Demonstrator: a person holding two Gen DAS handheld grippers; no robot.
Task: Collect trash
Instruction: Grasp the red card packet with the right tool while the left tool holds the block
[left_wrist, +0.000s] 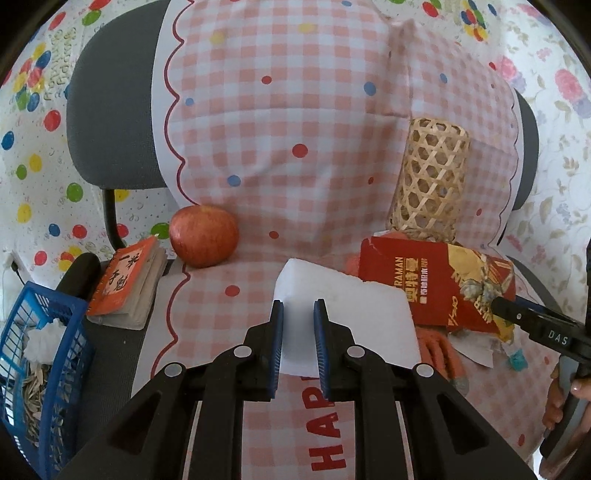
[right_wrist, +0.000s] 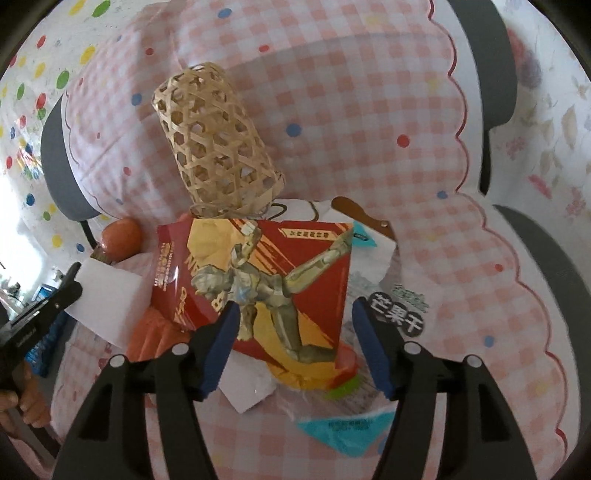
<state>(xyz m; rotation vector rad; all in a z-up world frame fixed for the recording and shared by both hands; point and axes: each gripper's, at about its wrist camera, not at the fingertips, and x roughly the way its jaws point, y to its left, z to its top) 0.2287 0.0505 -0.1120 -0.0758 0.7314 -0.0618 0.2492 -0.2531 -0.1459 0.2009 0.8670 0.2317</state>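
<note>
A white foam block (left_wrist: 343, 317) lies on the pink checked cloth of a chair seat. My left gripper (left_wrist: 299, 306) is over its near part, pads close together, with foam filling the narrow gap and spreading past both fingers. From the right wrist view the left gripper (right_wrist: 75, 275) meets the foam block (right_wrist: 110, 295) at its upper left corner. A crumpled red and yellow carton (right_wrist: 258, 280) lies beside the foam. My right gripper (right_wrist: 295, 306) stands open just above the carton's near end, one pad on either side, not touching. A finger (left_wrist: 517, 314) of it shows over the carton (left_wrist: 424, 288).
A blue mesh basket (left_wrist: 55, 295) with seed shells and tissue stands at the left. An apple (left_wrist: 203, 236), a small notebook (left_wrist: 125, 284), a woven bamboo tube (right_wrist: 218, 140), an orange glove (left_wrist: 439, 350), snack wrappers (right_wrist: 399, 314) and a wooden handle (right_wrist: 362, 214) crowd the seat.
</note>
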